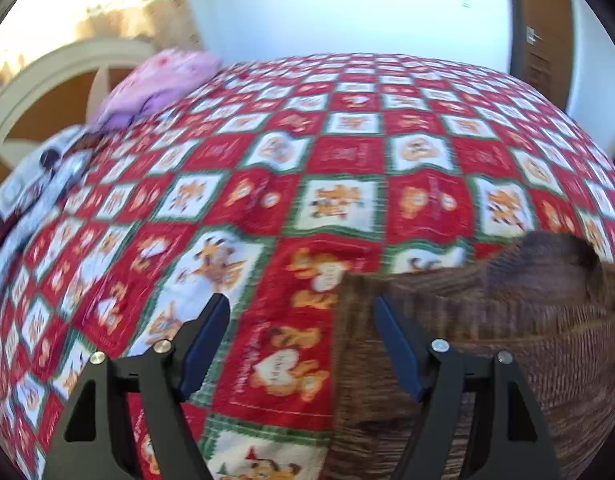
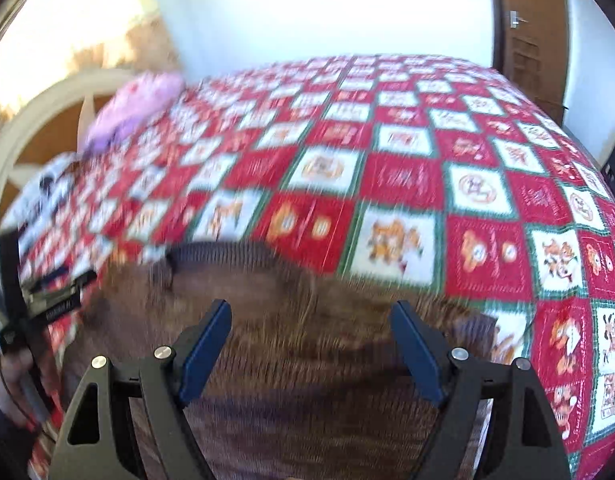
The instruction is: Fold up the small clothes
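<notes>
Both views blurred; brown garment (image 2: 291, 360) cut off below each wide, empty gripper (image 2: 311, 320).

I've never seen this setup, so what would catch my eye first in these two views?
The loud red, white and green checked quilt with cartoon patches fills most of both views. A brown knitted garment lies on it near the cameras, under the open right gripper; the open left gripper hangs at its left edge. A pink pillow sits far left.

My left tool (image 1: 301, 308) and my right tool (image 2: 310, 314) both point downward, each with its blue-padded jaws spread wide and gripping nothing.
</notes>
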A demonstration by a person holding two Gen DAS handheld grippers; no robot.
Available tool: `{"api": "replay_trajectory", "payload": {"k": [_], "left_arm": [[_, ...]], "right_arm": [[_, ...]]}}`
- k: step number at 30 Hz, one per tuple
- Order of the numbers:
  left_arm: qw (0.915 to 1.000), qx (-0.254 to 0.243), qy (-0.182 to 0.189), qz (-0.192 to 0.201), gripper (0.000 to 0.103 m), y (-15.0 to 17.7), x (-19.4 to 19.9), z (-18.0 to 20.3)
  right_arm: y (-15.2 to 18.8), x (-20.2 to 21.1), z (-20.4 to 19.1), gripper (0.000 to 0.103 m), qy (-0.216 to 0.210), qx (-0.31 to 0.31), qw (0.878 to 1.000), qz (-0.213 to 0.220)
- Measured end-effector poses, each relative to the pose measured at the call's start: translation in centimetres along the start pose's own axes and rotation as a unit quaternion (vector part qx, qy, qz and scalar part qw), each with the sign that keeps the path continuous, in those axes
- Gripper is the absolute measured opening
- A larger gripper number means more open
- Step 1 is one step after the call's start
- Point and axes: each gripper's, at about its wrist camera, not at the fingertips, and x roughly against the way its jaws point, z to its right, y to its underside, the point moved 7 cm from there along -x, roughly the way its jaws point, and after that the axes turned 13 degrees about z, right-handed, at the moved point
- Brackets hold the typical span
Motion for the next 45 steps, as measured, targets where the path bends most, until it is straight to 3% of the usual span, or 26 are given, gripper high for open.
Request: {"api": "replay_trajectory", "payload": {"k": [3, 8, 11, 13, 15, 18, 23, 29, 31, 34, 38, 42, 45], "left_arm": [[0.9994, -0.007, 0.033, -0.002, 0.077, 1.1, 1.6, 0.4], [0.9894, -0.095, 0.097, -0.053, 0.078, 5.2, 3.6, 3.8], [0.9848, -0.145, 0.084, -0.046, 0.080, 6.0, 3.3, 5.4], [0.9848, -0.159, 0.063, -0.030, 0.090, 5.5, 2.8, 5.8], [0.9856, -0.159, 0.050, -0.024, 0.093, 4.7, 1.9, 6.0], [0.9886, -0.141, 0.044, -0.027, 0.093, 3.4, 0.8, 5.9], [0.9950, -0.096, 0.025, -0.013, 0.093, 1.3, -0.2, 4.7], [0.9991, -0.041, -0.002, -0.012, 0.093, 0.5, -0.9, 2.1], [0.9993, -0.036, -0.003, -0.007, 0.093, 0.5, -0.6, 1.6], [0.9983, -0.046, -0.035, -0.003, 0.093, 0.9, -0.4, 0.0], [0.9980, -0.027, -0.048, -0.031, 0.093, 2.7, -0.4, -2.4], [0.9992, 0.000, -0.012, -0.037, 0.093, 4.6, 2.4, -3.1], [0.9994, 0.007, 0.012, -0.031, 0.093, 5.9, 4.8, -3.1]], "right_arm": [[1.1, 1.2, -0.1, 0.082, -0.023, -0.018, 1.000, -0.004], [7.1, 3.0, -3.8, 0.082, -0.126, -0.008, 0.985, -0.116], [9.5, 2.6, -4.5, 0.082, -0.114, 0.019, 0.982, -0.151], [9.5, 1.9, -4.2, 0.082, -0.108, 0.012, 0.983, -0.146], [8.5, 0.9, -3.9, 0.082, -0.099, 0.004, 0.986, -0.132], [6.4, -0.3, -3.6, 0.082, -0.069, 0.022, 0.992, -0.098], [2.6, -0.8, -2.9, 0.082, -0.064, 0.008, 0.997, -0.047], [-0.3, -0.5, -1.2, 0.082, -0.030, 0.018, 0.999, 0.006], [-0.3, -0.1, -0.4, 0.082, -0.033, 0.001, 0.999, 0.011], [0.2, 0.6, 1.0, 0.082, -0.020, -0.014, 1.000, 0.016], [1.9, 2.4, 1.6, 0.082, -0.024, -0.019, 1.000, 0.008], [4.3, 5.7, 1.6, 0.082, -0.041, -0.015, 0.999, 0.004], [6.2, 8.0, 2.7, 0.082, -0.030, -0.019, 0.999, 0.001]]}}
